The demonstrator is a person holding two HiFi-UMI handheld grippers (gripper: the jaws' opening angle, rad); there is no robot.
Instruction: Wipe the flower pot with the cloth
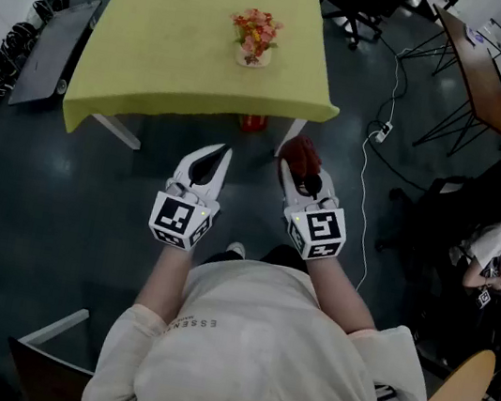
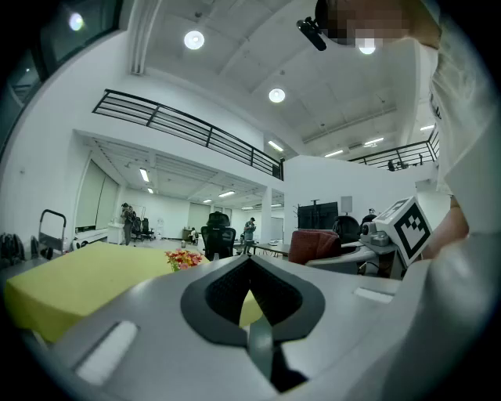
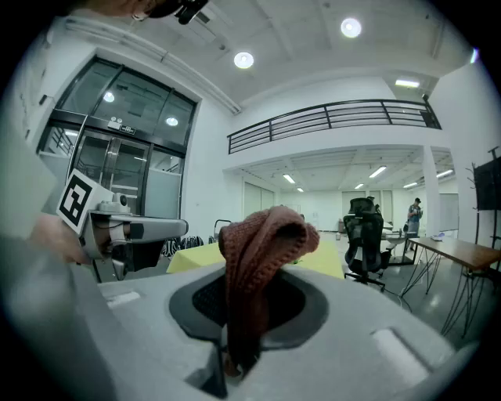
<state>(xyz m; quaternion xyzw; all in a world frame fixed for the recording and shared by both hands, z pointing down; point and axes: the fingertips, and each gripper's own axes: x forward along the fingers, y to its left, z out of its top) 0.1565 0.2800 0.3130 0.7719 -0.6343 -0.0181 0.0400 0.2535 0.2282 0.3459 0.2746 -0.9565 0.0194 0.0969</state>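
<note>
A small white flower pot (image 1: 252,55) with orange and pink flowers (image 2: 183,258) stands on the yellow-covered table (image 1: 162,47), toward its near right. Both grippers hang in the air in front of the table, well short of the pot. My right gripper (image 1: 287,162) is shut on a reddish-brown knitted cloth (image 3: 258,266), which bunches up above its jaws and shows dark red at the tip (image 1: 302,153). My left gripper (image 1: 224,148) is shut with nothing in it; its jaws meet in the left gripper view (image 2: 250,262).
A red object (image 1: 253,122) sits on the floor under the table's near edge. A white cable (image 1: 367,167) runs across the dark floor at the right. Office chairs (image 1: 355,3) and a wooden desk (image 1: 480,76) stand beyond; a seated person (image 1: 493,259) is at the right.
</note>
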